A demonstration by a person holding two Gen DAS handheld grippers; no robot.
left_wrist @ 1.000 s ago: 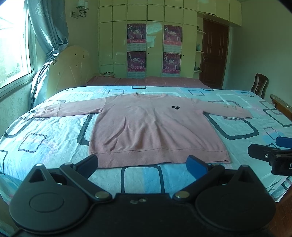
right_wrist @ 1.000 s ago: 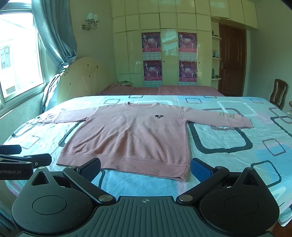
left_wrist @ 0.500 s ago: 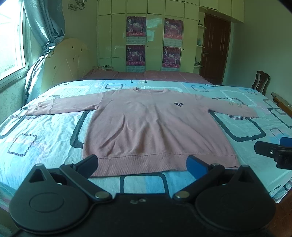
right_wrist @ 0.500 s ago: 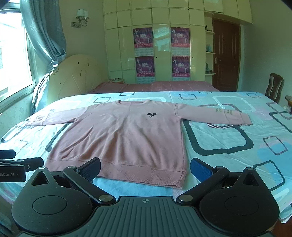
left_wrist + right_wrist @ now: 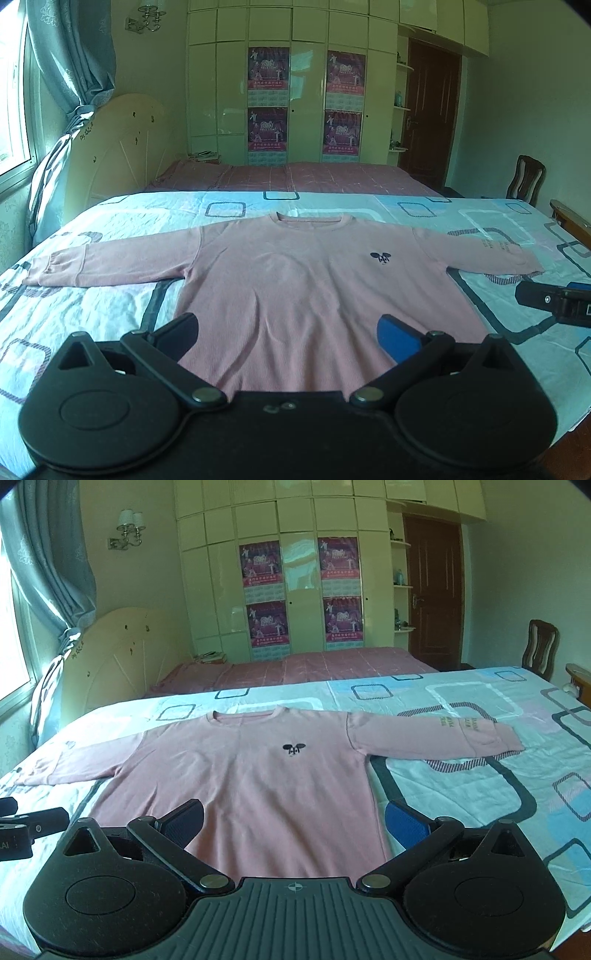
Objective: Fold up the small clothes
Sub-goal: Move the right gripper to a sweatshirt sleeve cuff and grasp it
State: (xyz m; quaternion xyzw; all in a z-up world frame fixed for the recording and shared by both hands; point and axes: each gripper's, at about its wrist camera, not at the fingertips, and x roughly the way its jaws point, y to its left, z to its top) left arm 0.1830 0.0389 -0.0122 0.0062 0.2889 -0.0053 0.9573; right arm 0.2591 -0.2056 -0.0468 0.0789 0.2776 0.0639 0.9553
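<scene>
We see a pink long-sleeved knit sweatshirt (image 5: 303, 288) spread flat, front up, on a bed covered by a pale blue sheet printed with rounded dark rectangles (image 5: 92, 295). Both sleeves reach out sideways, the round neckline lies at the far side, and a small dark embroidered emblem (image 5: 294, 748) sits on the chest. The hem at the near side is hidden behind our tools.

Our left tongs (image 5: 288, 332) hang over the lower part of the garment, both blue pads spread wide with only pink cloth showing between them; we hold nothing. Whether the pads touch the fabric we cannot tell. Our right tongs (image 5: 293, 819) are likewise spread wide and empty, over the lower right portion of the sweatshirt, the right pad just past its side edge above the sheet.

Each tool shows at the margin of the other's view, near the sweatshirt's sides.

Beyond the bed stand a cream wardrobe with four magenta posters (image 5: 306, 103), a dark wooden door (image 5: 432, 590), a wooden chair (image 5: 541, 648) and a blue-grey curtain (image 5: 74, 55).
</scene>
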